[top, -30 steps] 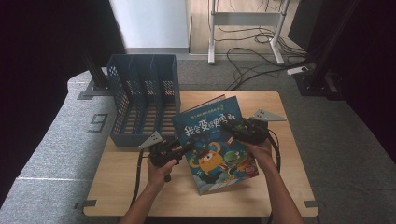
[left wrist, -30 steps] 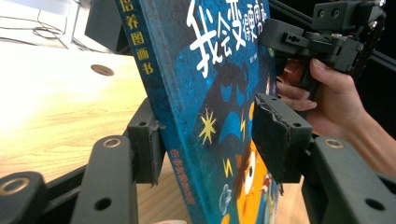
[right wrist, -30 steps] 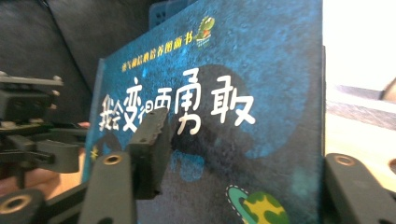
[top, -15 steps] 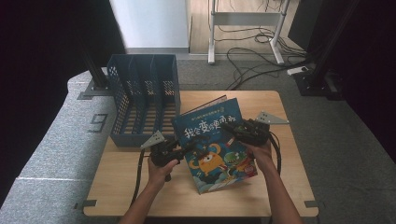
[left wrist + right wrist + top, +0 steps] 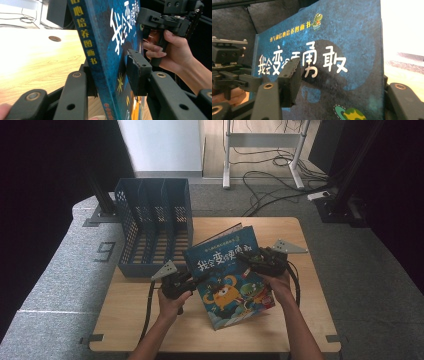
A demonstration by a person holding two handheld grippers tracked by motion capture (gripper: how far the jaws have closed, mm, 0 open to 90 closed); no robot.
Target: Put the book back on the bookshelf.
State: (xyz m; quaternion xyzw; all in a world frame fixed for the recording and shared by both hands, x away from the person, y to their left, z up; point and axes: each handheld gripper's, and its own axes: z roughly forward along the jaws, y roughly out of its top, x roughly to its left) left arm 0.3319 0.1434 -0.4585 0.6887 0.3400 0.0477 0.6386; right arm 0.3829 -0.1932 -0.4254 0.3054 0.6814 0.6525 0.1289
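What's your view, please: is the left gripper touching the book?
Cannot tell: left gripper view shows the left gripper, jaws just closing, straddling the book; contact unclear.

- A lab or test room, not a home.
- Loose cables (image 5: pixel 270 180) trail across grey carpet (image 5: pixel 65 280).
- Black curtains (image 5: pixel 45 170) surround a small wooden table (image 5: pixel 150 330).

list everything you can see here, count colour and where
picture book: 1, blue, raised off the table between both tools
file rack: 1, blue mesh, back left of table
table: 1, light wood, centre
cables: several, black, on floor behind
left tool: 1, black, jaws have just been closing on the book's spine edge
right tool: 1, black, jaws astride the book's far edge, just been opening
hands: 2, holding the tools
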